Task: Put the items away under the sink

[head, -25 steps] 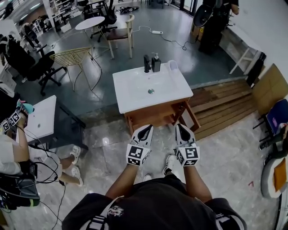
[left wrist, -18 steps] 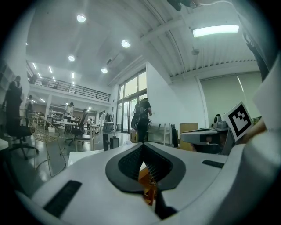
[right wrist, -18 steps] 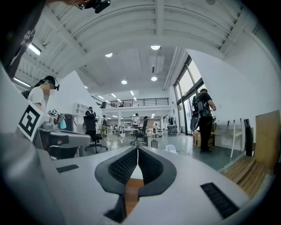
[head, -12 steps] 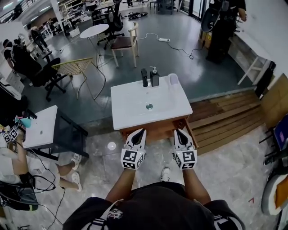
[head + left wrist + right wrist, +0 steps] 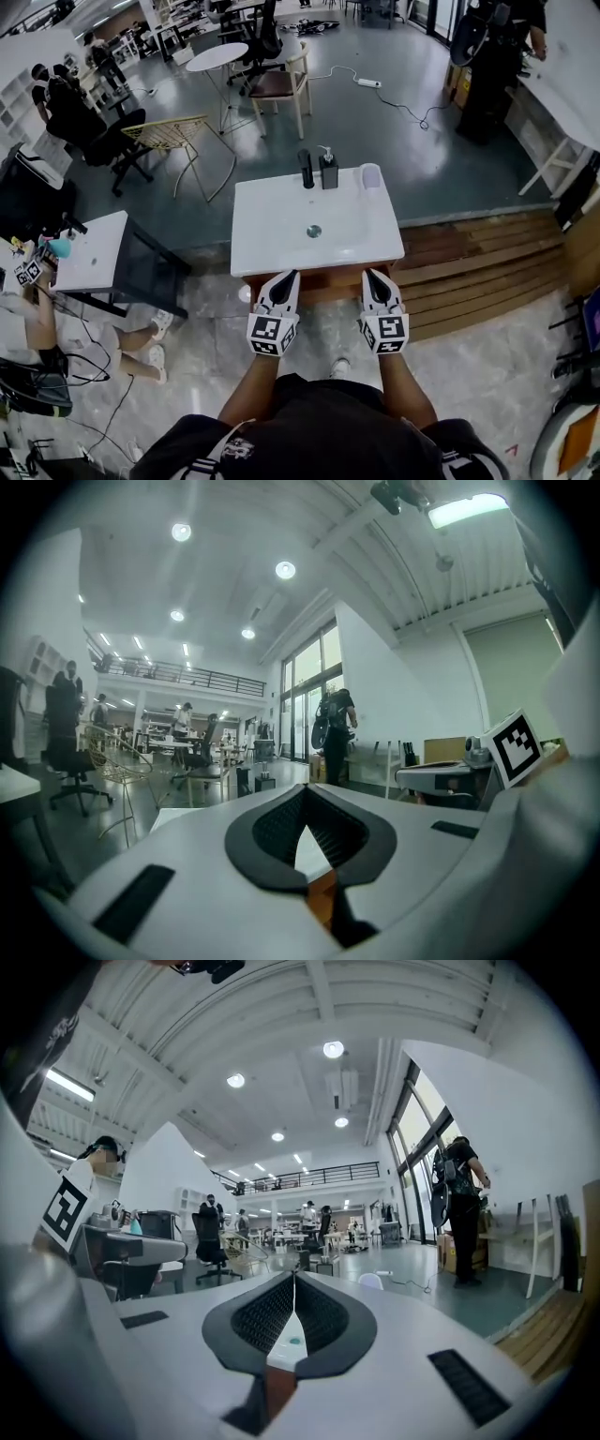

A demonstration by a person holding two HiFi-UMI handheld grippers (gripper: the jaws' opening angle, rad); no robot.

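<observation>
White and glossy, the sink is sitting on top of a wooden cabinet, whose front edge is just showing below the sink's near rim. Three items are standing in a row along the sink's far edge: a black faucet, a dark soap dispenser just right of it, and a pale cup at the far right corner. A round drain is lying near the sink's middle.

The left tool and the right tool are pointing at the sink's near edge, side by side. The left gripper view is showing the left tool with its jaws together and nothing between them. The right tool is likewise closed and empty.

Wooden decking is lying right of the sink, and a wooden chair is standing well beyond it.
</observation>
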